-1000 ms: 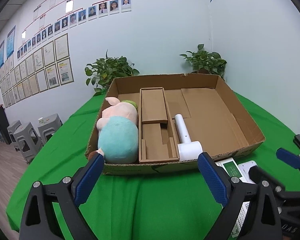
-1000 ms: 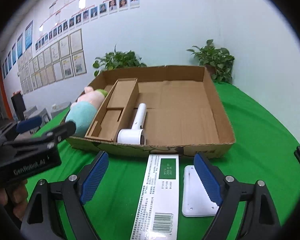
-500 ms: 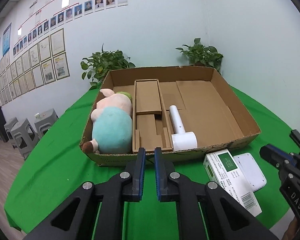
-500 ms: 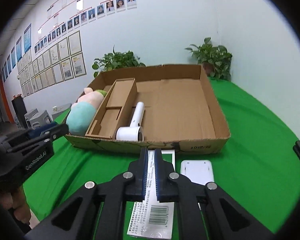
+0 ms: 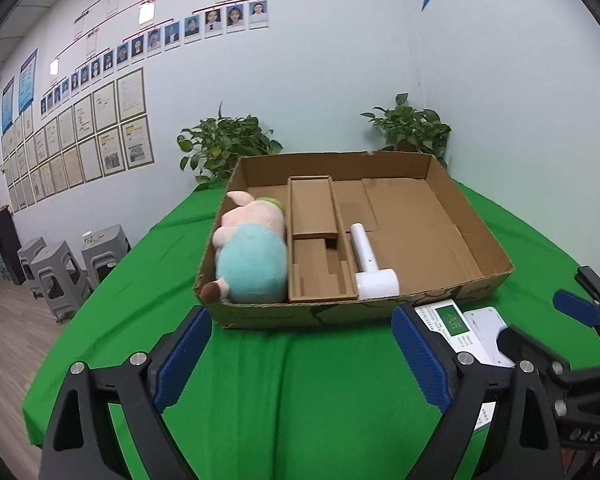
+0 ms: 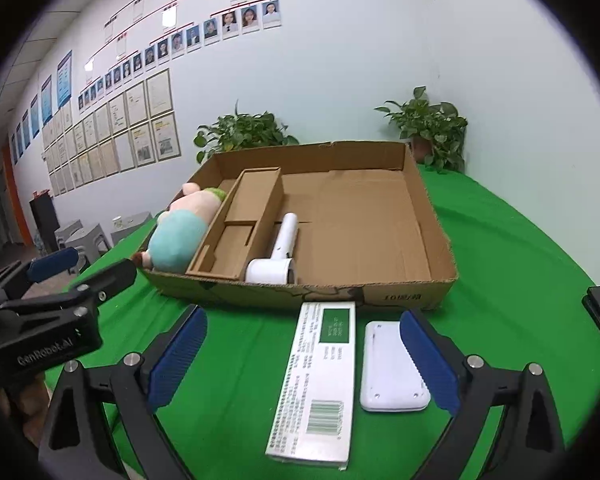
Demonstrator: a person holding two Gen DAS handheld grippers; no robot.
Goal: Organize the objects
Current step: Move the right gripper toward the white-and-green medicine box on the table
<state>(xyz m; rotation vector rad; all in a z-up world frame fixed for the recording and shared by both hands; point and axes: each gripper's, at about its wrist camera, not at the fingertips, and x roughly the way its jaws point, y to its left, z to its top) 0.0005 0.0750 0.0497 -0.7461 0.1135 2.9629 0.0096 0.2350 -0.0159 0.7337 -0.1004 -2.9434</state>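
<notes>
An open cardboard box [image 5: 484, 280] [image 6: 412, 292] stands on the green table. It holds a pink and teal plush toy [image 5: 248, 256] [image 6: 176, 240] on the left, a cardboard insert [image 5: 312, 216] and a white handheld device [image 5: 370, 268] [image 6: 280, 256]. In front of the box lie a white and green carton [image 6: 320, 376] [image 5: 448, 320] and a flat white device [image 6: 388, 368]. My left gripper [image 5: 300, 320] hovers over bare cloth, jaws opening, with nothing between them. My right gripper [image 6: 302, 316] hovers above the carton and flat device, jaws opening, touching neither.
Two potted plants [image 5: 224, 148] [image 5: 412, 128] stand behind the box against the wall. Grey stools [image 5: 60, 268] sit on the floor to the left, beyond the table's rounded edge. Green cloth [image 6: 520, 260] stretches to the right of the box.
Both grippers were open a second ago, snapped shut half a second ago, and now stand wide again. Nothing was picked up; the objects lie where they were.
</notes>
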